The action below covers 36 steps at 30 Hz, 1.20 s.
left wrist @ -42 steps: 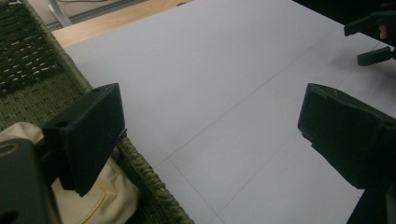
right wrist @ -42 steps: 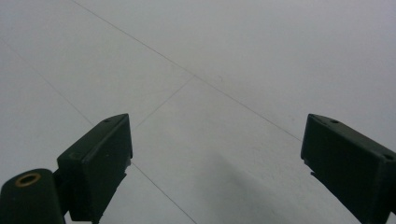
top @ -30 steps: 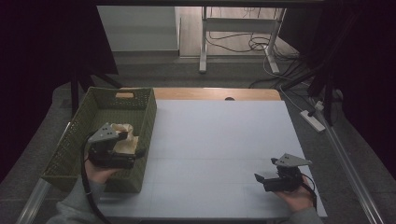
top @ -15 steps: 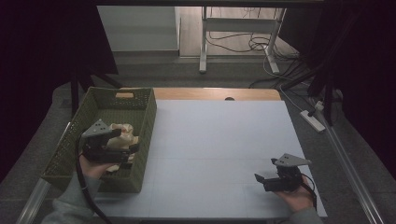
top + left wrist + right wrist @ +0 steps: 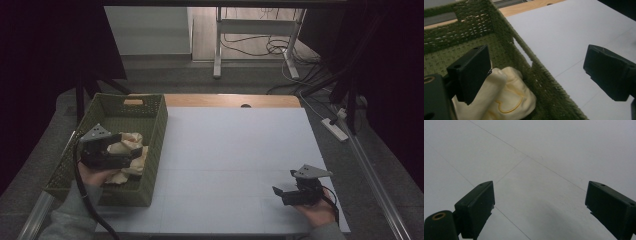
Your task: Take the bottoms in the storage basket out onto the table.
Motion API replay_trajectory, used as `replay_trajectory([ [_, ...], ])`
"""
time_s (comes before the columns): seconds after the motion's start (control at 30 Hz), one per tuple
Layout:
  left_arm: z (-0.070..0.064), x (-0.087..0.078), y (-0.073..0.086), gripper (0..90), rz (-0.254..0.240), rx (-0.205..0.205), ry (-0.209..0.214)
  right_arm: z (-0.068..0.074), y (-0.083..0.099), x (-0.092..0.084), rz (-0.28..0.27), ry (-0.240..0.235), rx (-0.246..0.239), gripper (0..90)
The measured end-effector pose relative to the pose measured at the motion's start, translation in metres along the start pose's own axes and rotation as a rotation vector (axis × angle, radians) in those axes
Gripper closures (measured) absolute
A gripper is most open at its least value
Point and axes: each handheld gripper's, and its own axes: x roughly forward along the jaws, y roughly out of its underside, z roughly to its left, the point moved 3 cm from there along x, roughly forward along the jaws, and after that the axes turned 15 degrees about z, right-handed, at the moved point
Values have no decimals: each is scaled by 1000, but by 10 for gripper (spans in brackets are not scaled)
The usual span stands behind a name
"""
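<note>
A green woven basket (image 5: 155,130) stands at the table's left side, and a crumpled cream cloth (image 5: 131,145) lies inside it. My left gripper (image 5: 125,154) hovers over the basket, held in a hand. It is open, with its jaws wide apart above the cloth (image 5: 506,100), which bears a yellow stitched heart outline. One jaw hangs just over the cloth and the other past the basket's wall (image 5: 541,77), with nothing gripped. My right gripper (image 5: 281,196) rests low near the table's front right. It (image 5: 539,207) is open over bare white tabletop.
The white tabletop (image 5: 235,150) stretches between the basket and the right hand. A wooden strip (image 5: 225,100) runs along its far edge. Beyond it are a metal stand (image 5: 217,45) and floor cables (image 5: 250,47). A power strip (image 5: 334,129) lies off the right edge.
My left gripper has moved left from the basket's right wall to over the basket's inside, and the cloth now lies beside its jaws. The right gripper has stayed put.
</note>
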Motion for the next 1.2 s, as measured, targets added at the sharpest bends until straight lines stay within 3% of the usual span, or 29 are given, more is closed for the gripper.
replay_trajectory([
  [0.37,27,-6,5,82,-12,-56,-35,0,1,1,9,2,0,92],
  [1.2,58,18,15,85,74,-125,-68,0,1,3,20,-2,3,92],
])
